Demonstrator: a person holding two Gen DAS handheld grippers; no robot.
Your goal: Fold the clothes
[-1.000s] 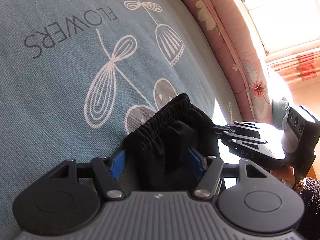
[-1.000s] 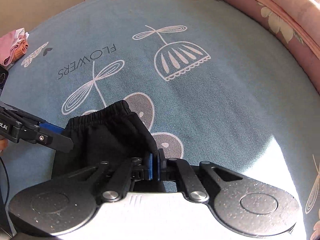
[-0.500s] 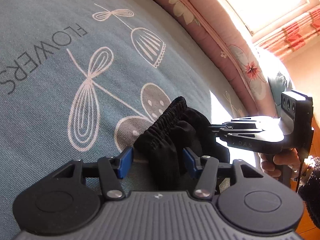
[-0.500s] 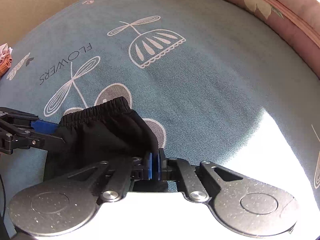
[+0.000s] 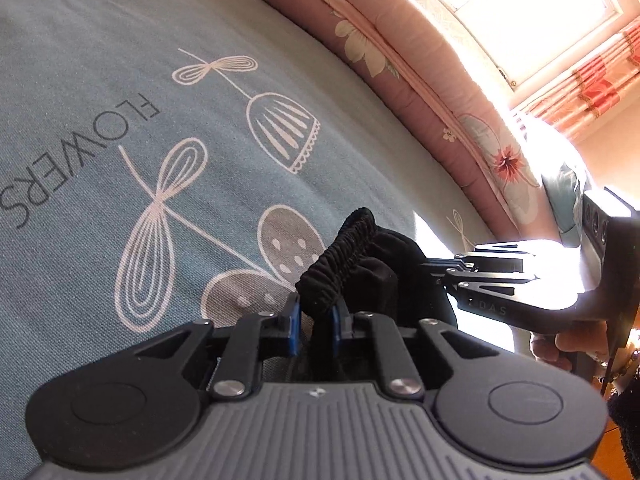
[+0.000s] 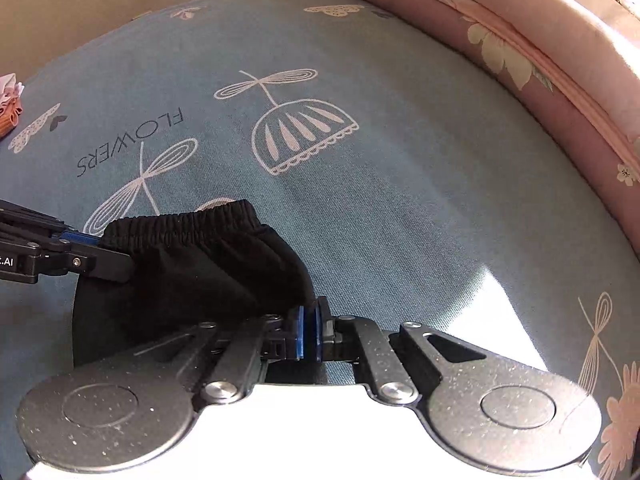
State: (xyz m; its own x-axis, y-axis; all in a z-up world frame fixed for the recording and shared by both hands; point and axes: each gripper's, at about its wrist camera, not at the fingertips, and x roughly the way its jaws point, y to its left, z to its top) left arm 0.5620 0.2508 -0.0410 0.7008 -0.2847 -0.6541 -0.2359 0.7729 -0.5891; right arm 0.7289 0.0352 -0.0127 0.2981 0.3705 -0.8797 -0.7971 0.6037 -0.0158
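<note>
A black garment with an elastic waistband (image 5: pixel 352 240) (image 6: pixel 200 264) hangs bunched between my two grippers, just over the blue bedspread (image 5: pixel 100 80) (image 6: pixel 400 220). My left gripper (image 5: pixel 314 320) (image 6: pixel 116 260) is closing its blue pads on the near end of the waistband, and the cloth fills the gap between them. My right gripper (image 6: pixel 308 316) (image 5: pixel 434 274) is shut on the garment's other edge, with cloth pinched between its pads. The lower part of the garment is hidden behind the gripper bodies.
The bedspread carries white flower drawings and the word FLOWERS (image 6: pixel 128 144). A pink floral quilt (image 5: pixel 400 60) (image 6: pixel 520 60) runs along the far side under a bright window. A small pink cloth (image 6: pixel 8 108) lies at the far left edge. A hand (image 5: pixel 560 344) holds the right gripper.
The left gripper's pads have drawn together from wide apart onto the waistband, and the gripper has risen and rolled. The garment is gathered narrower between the two grippers.
</note>
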